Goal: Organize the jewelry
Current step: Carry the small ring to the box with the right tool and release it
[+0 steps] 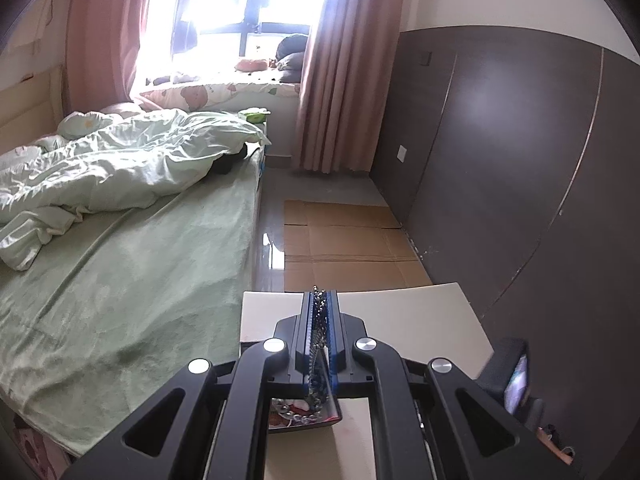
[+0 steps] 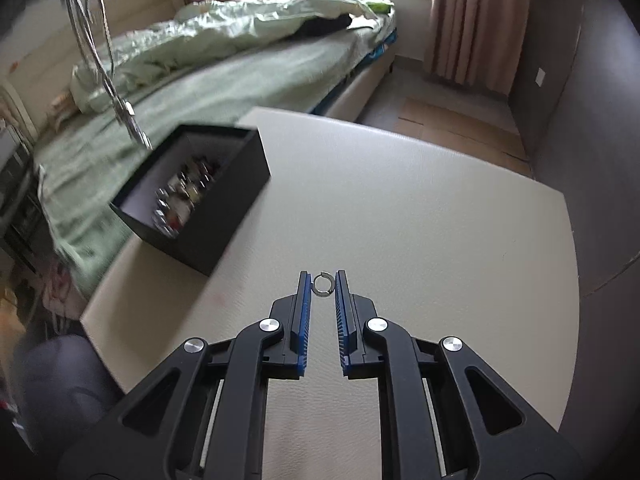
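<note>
My left gripper [image 1: 321,298] is shut on a silver chain necklace [image 1: 319,332], which hangs down between its fingers above the black jewelry box [image 1: 304,420]. The same necklace [image 2: 106,68] dangles at the upper left in the right wrist view, over the open black box [image 2: 192,196] that holds several pieces of jewelry. My right gripper [image 2: 322,280] is open just above the white table [image 2: 420,220], with a small silver ring [image 2: 322,283] lying between its fingertips.
A bed with green sheet and rumpled quilt [image 1: 120,200] runs along the left of the table. Flattened cardboard [image 1: 348,240] lies on the floor beyond the table, by a dark panelled wall [image 1: 500,160]. Pink curtains [image 1: 340,80] frame a bright window.
</note>
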A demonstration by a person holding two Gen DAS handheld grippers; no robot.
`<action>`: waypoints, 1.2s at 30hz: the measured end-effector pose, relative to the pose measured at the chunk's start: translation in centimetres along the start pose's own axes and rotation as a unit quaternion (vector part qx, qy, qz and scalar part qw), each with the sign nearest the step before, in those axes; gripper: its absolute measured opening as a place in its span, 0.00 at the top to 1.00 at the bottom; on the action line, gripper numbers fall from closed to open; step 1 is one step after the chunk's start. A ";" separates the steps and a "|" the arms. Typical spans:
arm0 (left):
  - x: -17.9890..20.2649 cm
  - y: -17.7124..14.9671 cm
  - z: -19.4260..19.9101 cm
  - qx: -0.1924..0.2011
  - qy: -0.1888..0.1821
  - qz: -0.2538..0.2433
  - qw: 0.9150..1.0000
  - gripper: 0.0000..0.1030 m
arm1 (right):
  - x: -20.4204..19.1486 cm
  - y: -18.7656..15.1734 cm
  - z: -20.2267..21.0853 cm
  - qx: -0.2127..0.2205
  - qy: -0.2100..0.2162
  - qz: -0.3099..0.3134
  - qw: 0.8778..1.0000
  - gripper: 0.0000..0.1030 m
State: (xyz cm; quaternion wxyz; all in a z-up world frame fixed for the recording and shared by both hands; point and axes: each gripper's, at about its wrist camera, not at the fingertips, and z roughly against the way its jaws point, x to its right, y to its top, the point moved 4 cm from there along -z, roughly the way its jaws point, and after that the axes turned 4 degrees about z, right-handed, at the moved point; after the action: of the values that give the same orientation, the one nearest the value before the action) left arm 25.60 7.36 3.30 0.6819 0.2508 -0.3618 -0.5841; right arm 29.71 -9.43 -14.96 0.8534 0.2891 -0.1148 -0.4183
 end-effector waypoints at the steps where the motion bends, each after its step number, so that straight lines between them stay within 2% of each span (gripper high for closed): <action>1: -0.2 -0.1 -0.2 -0.002 0.000 0.003 1.000 0.96 | 0.0 0.4 0.3 0.002 -0.001 -0.001 1.000 0.88; 5: -1.4 -1.0 -1.5 -0.018 -0.009 0.019 1.000 0.96 | -0.7 1.9 1.7 0.019 -0.004 0.003 1.000 0.88; 7: -1.7 -1.8 -2.8 -0.038 -0.020 0.023 0.999 0.95 | -1.3 2.6 2.5 0.028 -0.006 0.009 1.000 0.88; 9: -2.2 -2.4 -3.8 -0.053 -0.008 0.023 0.998 0.93 | -2.1 3.2 3.1 0.036 -0.005 0.013 0.999 0.88; 11: -3.2 -3.1 -4.4 -0.056 0.012 0.028 0.998 0.69 | -2.8 3.8 3.6 0.043 -0.001 0.015 0.999 0.88; 12: -3.5 -3.3 -4.3 -0.049 0.014 0.033 0.998 0.49 | -3.2 4.3 3.9 0.049 -0.001 0.017 0.999 0.88; 13: -3.9 -3.3 -3.9 -0.035 0.015 0.038 0.999 0.44 | -3.6 4.8 4.1 0.053 -0.001 0.020 0.998 0.88; 14: -4.4 -3.4 -3.6 -0.023 0.019 0.041 0.999 0.44 | -3.8 5.1 4.2 0.056 0.001 0.021 0.998 0.88; 23: -8.0 -4.4 -2.0 -0.014 0.043 0.051 0.998 0.44 | -6.9 8.0 4.0 0.068 0.020 0.038 0.997 0.88; 27: -9.4 -5.2 -0.9 -0.010 0.050 0.058 0.997 0.37 | -8.3 8.9 3.5 0.064 0.034 0.040 0.997 0.88; 30: -10.3 -5.8 0.0 -0.007 0.051 0.068 0.996 0.37 | -9.1 9.6 3.3 0.062 0.056 0.032 0.996 0.87; 36: -11.3 -6.9 1.3 -0.007 0.048 0.082 0.995 0.35 | -10.3 10.7 2.1 0.050 0.058 0.026 0.997 0.87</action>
State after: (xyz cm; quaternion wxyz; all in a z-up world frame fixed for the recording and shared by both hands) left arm 19.72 17.15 -3.47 0.7458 0.2428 -0.3440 -0.5162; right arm 29.30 2.88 -6.47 0.8534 0.3522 -0.0938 -0.3726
